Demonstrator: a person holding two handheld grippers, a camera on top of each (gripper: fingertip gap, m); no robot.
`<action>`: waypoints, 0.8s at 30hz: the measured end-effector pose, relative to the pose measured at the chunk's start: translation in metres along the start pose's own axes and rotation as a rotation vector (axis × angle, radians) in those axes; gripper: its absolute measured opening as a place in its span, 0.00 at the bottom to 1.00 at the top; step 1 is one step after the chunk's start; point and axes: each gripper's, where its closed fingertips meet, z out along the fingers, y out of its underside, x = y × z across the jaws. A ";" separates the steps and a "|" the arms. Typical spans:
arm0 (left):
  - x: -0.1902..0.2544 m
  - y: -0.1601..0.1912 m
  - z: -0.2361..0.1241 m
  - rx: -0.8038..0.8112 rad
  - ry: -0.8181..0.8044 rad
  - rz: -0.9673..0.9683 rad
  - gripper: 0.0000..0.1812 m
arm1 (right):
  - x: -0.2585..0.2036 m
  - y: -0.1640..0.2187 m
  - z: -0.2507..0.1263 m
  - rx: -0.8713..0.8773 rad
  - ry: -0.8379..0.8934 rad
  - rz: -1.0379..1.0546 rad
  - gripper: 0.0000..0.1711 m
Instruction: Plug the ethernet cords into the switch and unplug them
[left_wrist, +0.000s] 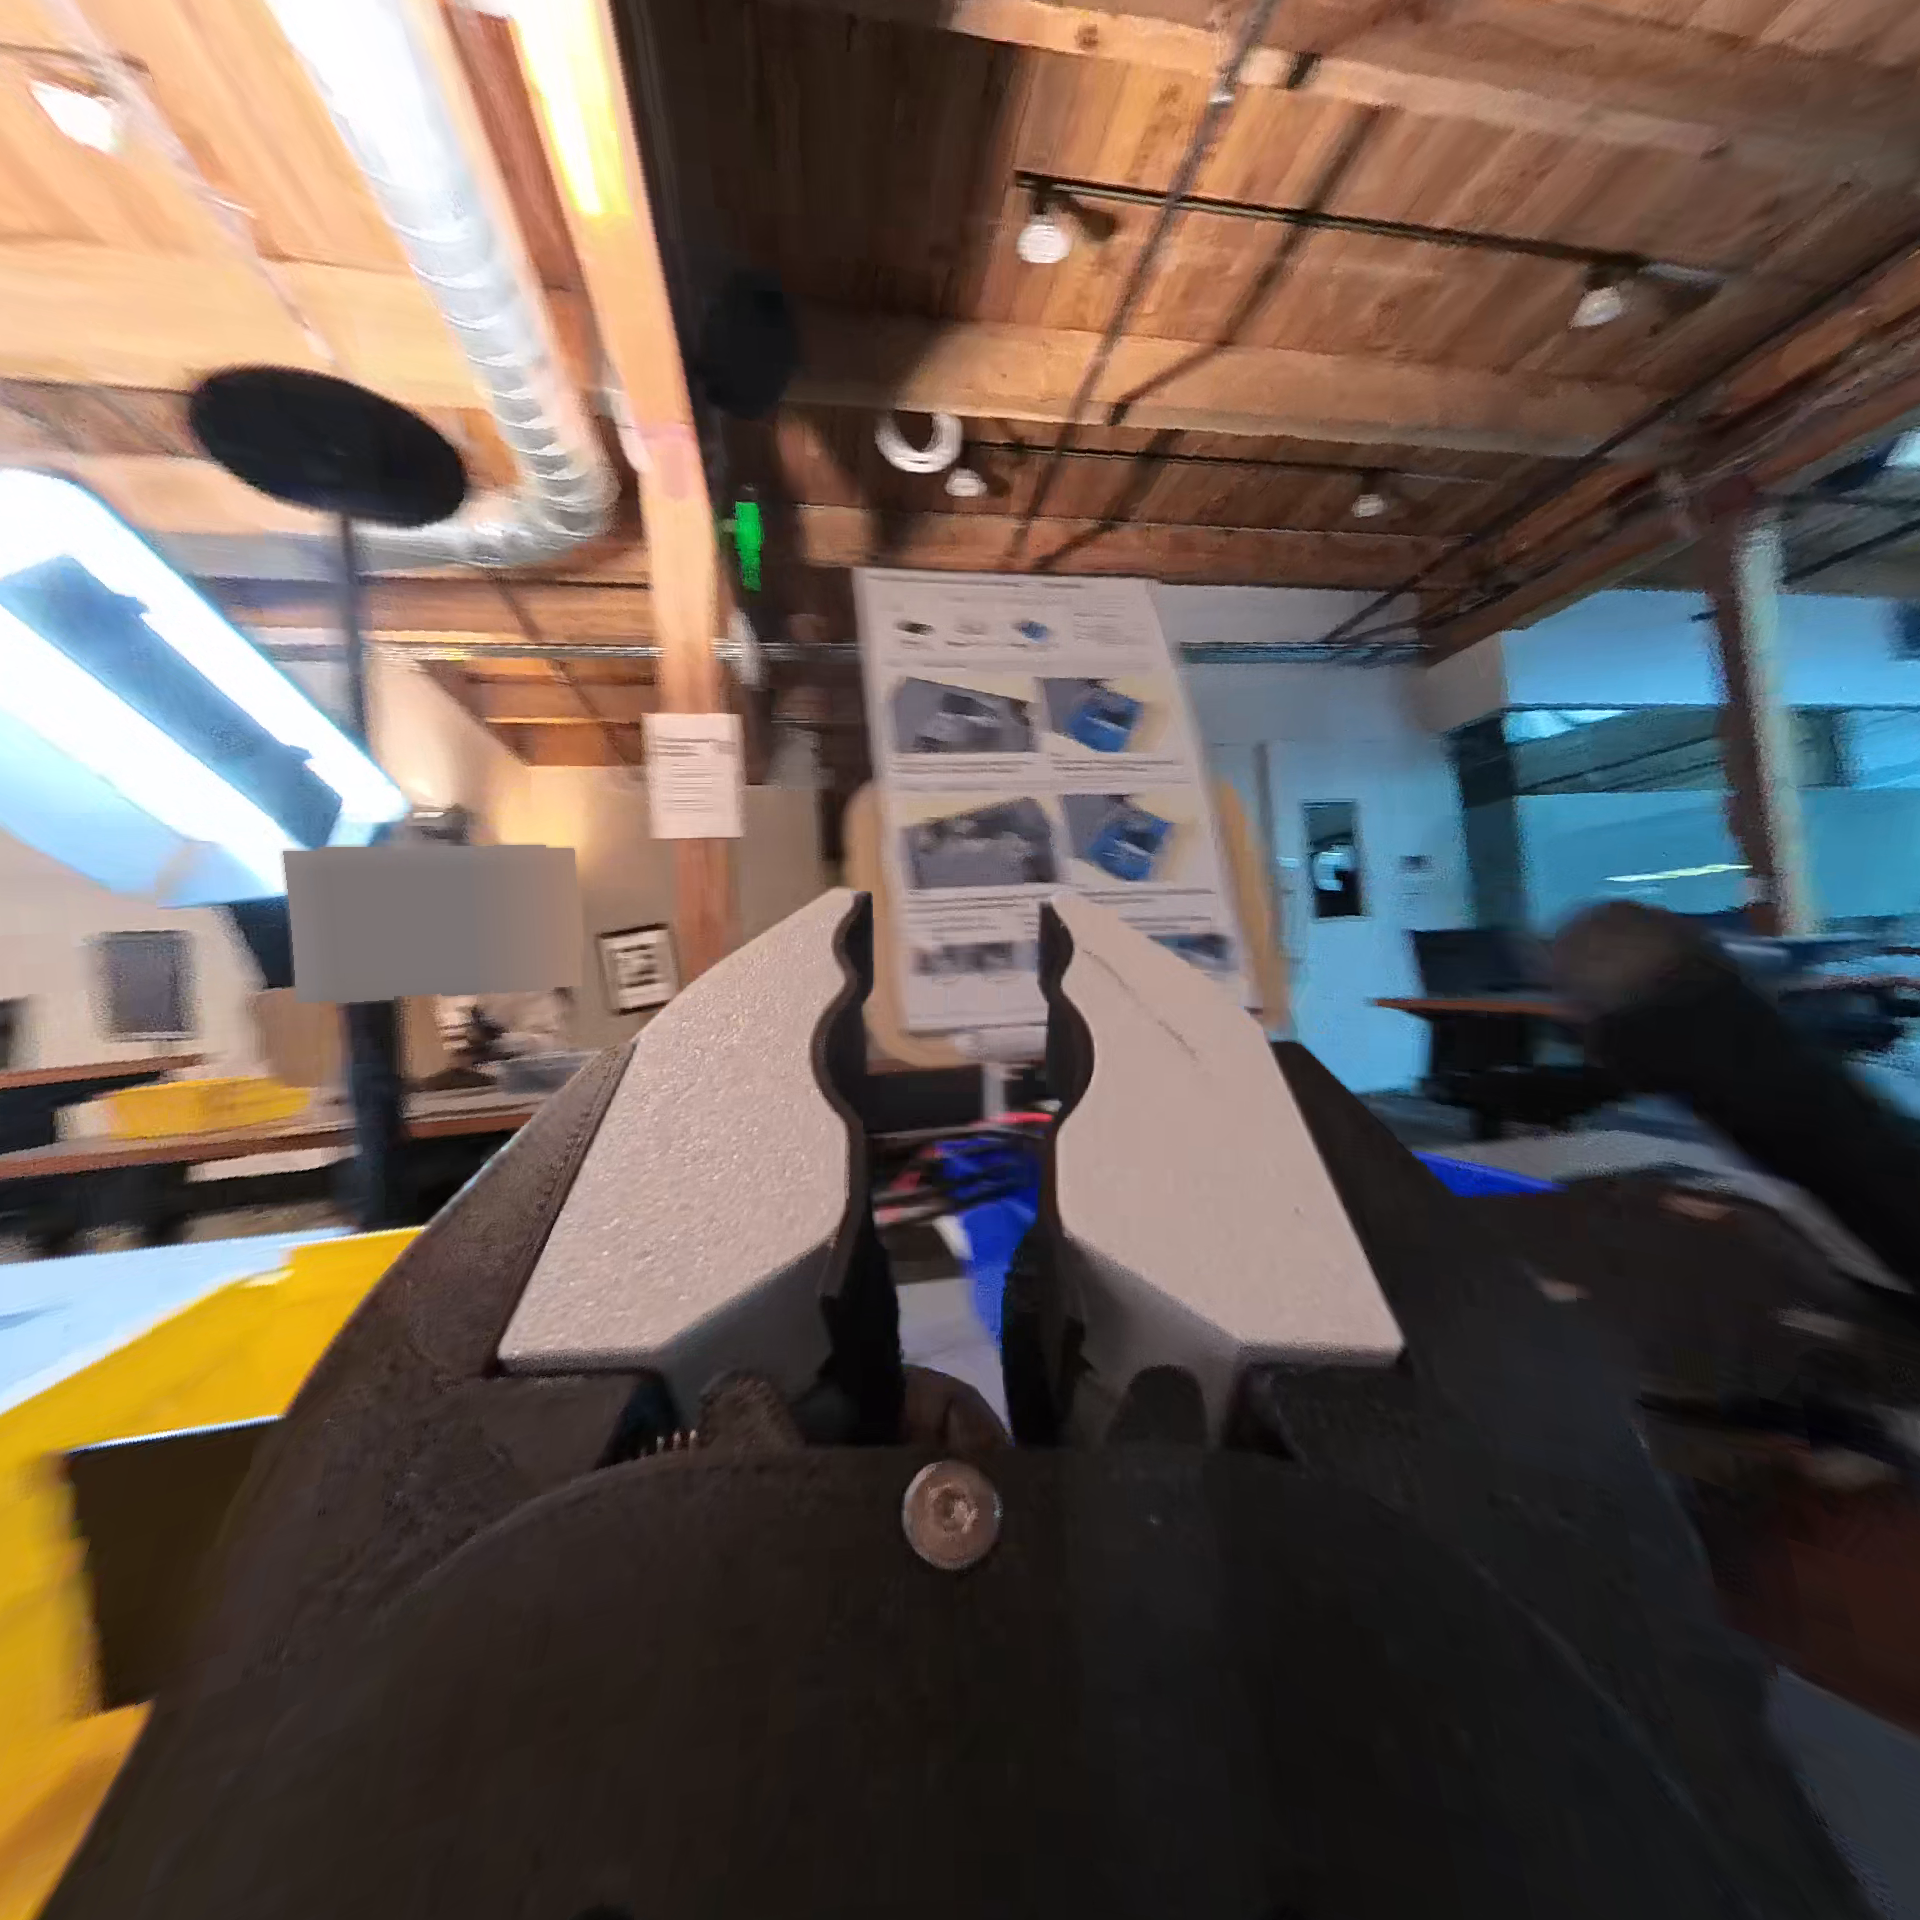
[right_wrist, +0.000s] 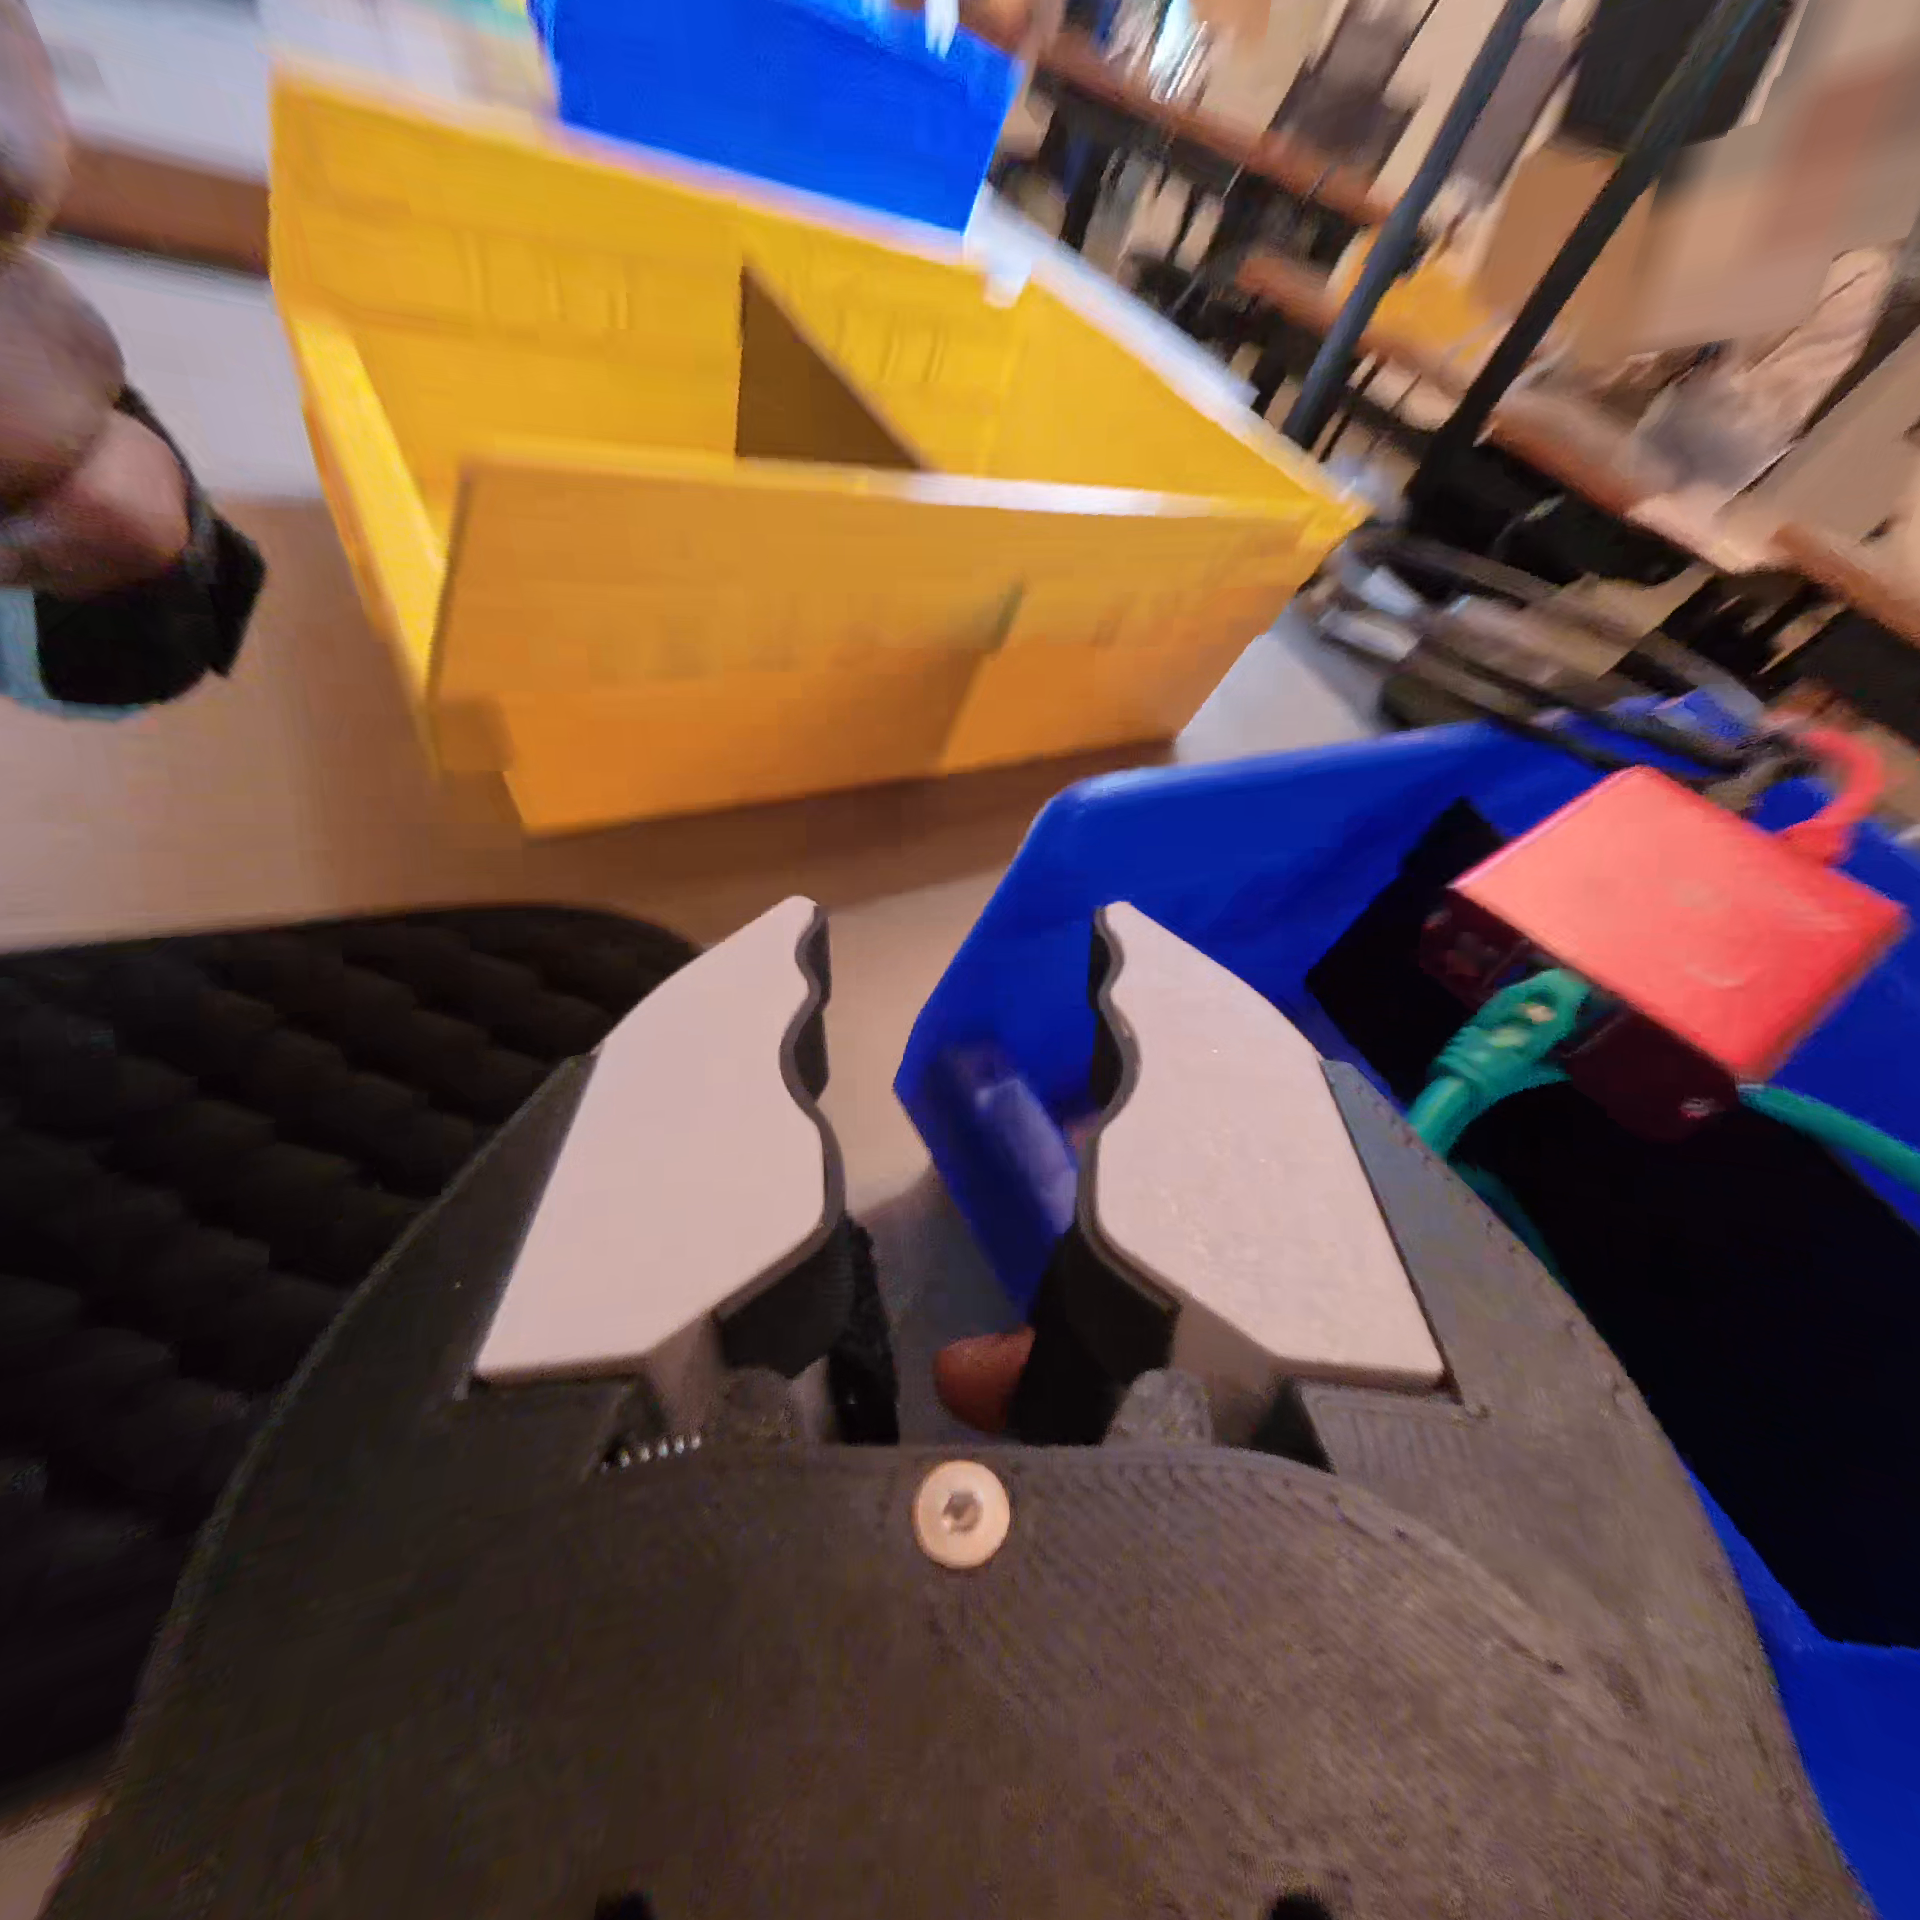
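blurred yellow bin (right_wrist: 831, 582); green cord (right_wrist: 1496, 1070) cut off

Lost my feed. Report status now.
Left gripper open, empty, pointing up. Right gripper open, empty. Red switch in blue bin, green cord attached. Nothing blocking.

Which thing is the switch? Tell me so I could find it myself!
Find the big blue bin on the right, beside the yellow bin. Inside it, near the top, sits a small flat red box, the switch, with a green cord at its front edge. It is the only red box there.
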 end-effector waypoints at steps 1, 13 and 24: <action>-0.025 -0.009 -0.003 -0.004 -0.068 0.017 0.17 | 0.004 -0.011 -0.006 0.063 0.041 0.011 0.28; -0.217 0.095 -0.094 -0.660 -0.468 -0.094 0.38 | -0.075 -0.051 0.021 0.143 -0.088 -0.002 0.33; -0.195 0.098 -0.089 -0.719 -0.340 -0.015 0.23 | -0.060 -0.029 0.032 0.020 -0.032 0.102 0.28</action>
